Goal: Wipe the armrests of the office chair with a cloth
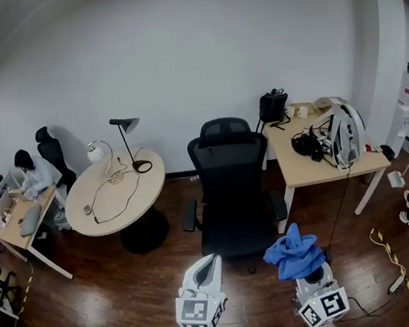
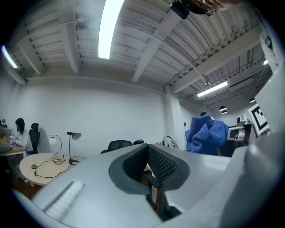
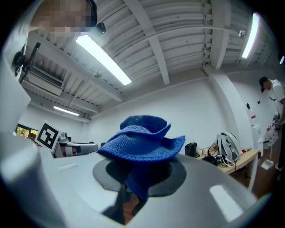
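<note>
A dark wooden floor (image 1: 110, 296) runs up to a white wall (image 1: 178, 66). In the middle stands the black office chair (image 1: 232, 193), its back turned to the camera and an armrest (image 1: 190, 216) sticking out low on each side. A round table (image 1: 120, 195) sits to its left and carries a black desk lamp (image 1: 128, 142) and a loose cable. A rectangular table (image 1: 323, 163) sits just beside the chair on its right, with a black bag (image 1: 273, 106) and a grey backpack (image 1: 341, 135) on it. At the far left a person (image 1: 32, 176) sits at another table.

Both tools are held up in front of the chair, well apart from it. The left tool (image 1: 208, 264) has its jaws pressed together with nothing between them. The right tool (image 1: 312, 280) is clamped on a blue cloth (image 1: 295, 253), which bunches up above the jaws and spills over them, with a fold pinched down in the gap. The cloth touches neither armrest.
</note>
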{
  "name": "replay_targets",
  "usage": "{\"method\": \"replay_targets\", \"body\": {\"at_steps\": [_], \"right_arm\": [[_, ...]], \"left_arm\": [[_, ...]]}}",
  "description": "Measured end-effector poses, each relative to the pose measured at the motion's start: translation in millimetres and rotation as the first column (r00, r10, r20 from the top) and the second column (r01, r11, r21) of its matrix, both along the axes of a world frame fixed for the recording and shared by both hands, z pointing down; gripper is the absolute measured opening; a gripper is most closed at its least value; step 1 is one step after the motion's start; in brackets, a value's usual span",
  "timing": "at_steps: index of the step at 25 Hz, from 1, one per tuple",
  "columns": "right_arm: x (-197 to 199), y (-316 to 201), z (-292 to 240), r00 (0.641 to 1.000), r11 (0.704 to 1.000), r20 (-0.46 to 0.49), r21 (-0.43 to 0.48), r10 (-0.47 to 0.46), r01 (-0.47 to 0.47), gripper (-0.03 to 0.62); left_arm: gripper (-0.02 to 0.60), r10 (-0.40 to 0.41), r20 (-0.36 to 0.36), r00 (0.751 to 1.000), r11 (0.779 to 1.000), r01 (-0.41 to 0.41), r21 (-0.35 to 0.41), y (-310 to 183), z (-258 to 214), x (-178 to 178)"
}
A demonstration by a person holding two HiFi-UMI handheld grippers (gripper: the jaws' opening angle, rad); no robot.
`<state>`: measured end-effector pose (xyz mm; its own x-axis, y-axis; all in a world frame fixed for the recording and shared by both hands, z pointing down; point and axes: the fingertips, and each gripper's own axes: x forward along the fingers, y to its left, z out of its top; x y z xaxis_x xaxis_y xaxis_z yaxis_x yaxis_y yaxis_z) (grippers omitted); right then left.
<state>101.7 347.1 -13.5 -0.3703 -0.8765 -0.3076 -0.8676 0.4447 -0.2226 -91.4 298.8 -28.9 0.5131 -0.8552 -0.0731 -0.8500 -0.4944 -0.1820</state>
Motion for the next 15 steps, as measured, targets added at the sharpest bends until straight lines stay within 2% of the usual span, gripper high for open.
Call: {"method": "replay_targets", "body": {"at_steps": [2, 4, 6, 7, 8, 15], "right_arm": [[5, 9, -1, 1.0, 1.0, -0.011, -0.021, -0.023, 0.022, 0.087], [16, 19, -9, 1.0, 1.0, -0.002, 0.01, -0.011, 0.011, 0.087], [26, 24, -6, 1.0, 1.0, 0.021, -0.011, -0.007, 0.008, 0.087], [29, 28, -1, 1.0, 0.999, 0.026, -0.037, -0.012, 0.013, 0.087], [32, 33, 2, 1.0, 0.999, 0.025, -0.05, -0.013, 0.014, 0.087], [68, 43, -3, 0.998, 1.0, 0.065, -0.011, 0.011, -0.01, 0.087]], "left_arm": [[0.046, -0.001, -0.008, 1.0, 1.0, 0.001, -0.001, 7, -5, 10], [0.046, 0.008, -0.015, 1.0, 1.0, -0.008, 0.002, 13, -6, 23], [0.046, 0.016, -0.009, 1.0, 1.0, -0.016, -0.005, 15, -6, 38], [0.008, 0.02, -0.003, 1.0, 1.0, -0.02, -0.011, 18, -4, 45], [0.007, 0.027, 0.0, 1.0, 1.0, -0.027, -0.014, 23, -2, 52], [0.006, 0.087, -0.003, 0.996, 0.996, -0.087, -0.017, 41, 6, 85]]}}
